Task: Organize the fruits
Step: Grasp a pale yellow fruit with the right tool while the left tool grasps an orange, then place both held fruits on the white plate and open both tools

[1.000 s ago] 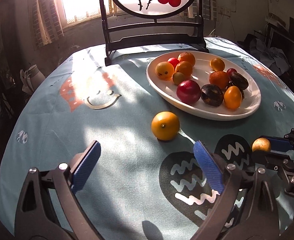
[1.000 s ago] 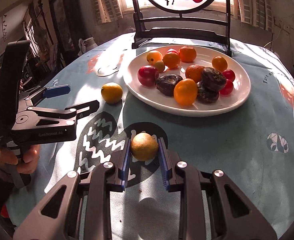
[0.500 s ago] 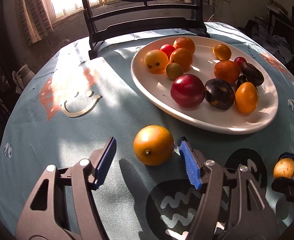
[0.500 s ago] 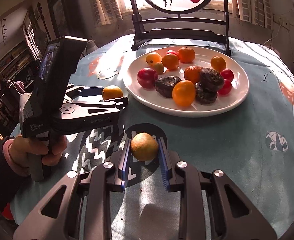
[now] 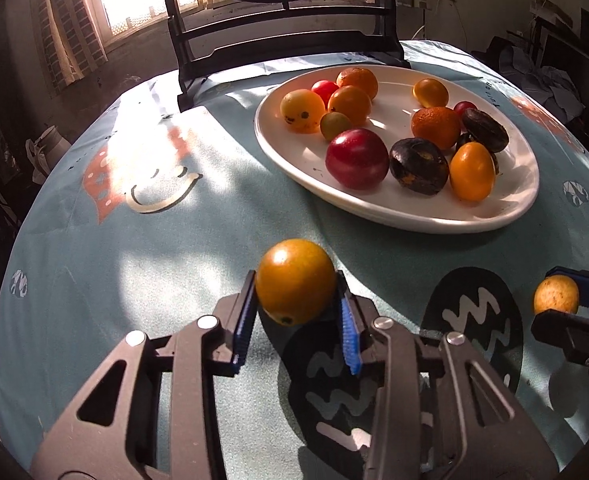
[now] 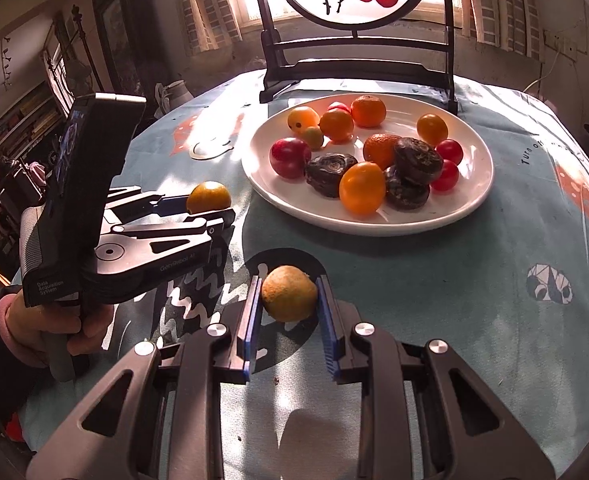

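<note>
My left gripper (image 5: 294,312) is shut on an orange fruit (image 5: 294,280) just off the near rim of the white oval plate (image 5: 510,208); this fruit also shows in the right wrist view (image 6: 208,197). My right gripper (image 6: 288,308) is shut on a small yellow-brown fruit (image 6: 289,293), which also shows at the right edge of the left wrist view (image 5: 555,294). The plate (image 6: 474,200) holds several fruits: oranges, red tomatoes, a red plum (image 5: 356,159) and dark wrinkled fruits (image 5: 418,166).
A round table with a teal patterned cloth (image 5: 134,248) carries everything. A black wooden stand with a painted round screen (image 6: 354,60) rises behind the plate. The hand-held left gripper body (image 6: 106,216) stands at the left of the right wrist view.
My left gripper moved forward to the orange fruit and closed on it. My right gripper stayed shut on the yellow-brown fruit, almost still.
</note>
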Demonstrator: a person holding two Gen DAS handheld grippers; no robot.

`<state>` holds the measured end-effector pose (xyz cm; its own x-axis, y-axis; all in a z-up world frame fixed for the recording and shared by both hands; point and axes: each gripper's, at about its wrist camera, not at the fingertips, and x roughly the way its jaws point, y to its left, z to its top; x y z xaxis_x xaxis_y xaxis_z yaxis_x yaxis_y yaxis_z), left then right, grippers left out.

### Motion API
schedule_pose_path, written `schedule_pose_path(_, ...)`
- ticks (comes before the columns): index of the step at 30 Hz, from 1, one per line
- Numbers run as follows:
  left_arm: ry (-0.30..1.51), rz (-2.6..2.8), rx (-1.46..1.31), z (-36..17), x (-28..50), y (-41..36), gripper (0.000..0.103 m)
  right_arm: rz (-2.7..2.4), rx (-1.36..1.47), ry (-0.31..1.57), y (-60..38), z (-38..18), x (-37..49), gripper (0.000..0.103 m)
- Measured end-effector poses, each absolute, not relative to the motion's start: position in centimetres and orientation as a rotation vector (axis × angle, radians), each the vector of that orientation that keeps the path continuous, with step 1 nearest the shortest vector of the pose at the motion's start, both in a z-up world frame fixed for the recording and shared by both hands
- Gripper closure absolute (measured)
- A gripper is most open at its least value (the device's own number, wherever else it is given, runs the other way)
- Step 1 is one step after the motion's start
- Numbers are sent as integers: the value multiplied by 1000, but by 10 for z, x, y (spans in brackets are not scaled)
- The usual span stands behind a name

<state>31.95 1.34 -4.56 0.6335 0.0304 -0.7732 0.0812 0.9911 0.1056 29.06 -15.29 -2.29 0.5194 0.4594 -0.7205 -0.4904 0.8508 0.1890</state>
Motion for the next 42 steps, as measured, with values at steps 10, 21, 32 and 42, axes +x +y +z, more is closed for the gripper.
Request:
schedule_pose_path(10,785,-104,135,-4,289,-7,66,616,85,769,-164,-2,289,76)
schedule_pose_path(21,755,-140,7,24,338,-7,66,440,243,606,-202,25,317,76)
schedule_pose_path(32,791,-120,56,9,410,-30,66,362,222,603,-201,13,381,76)
schedule_pose_path(42,779,-67,99,-1,438,-28,38,388,155,664,-185,-12,414,75)
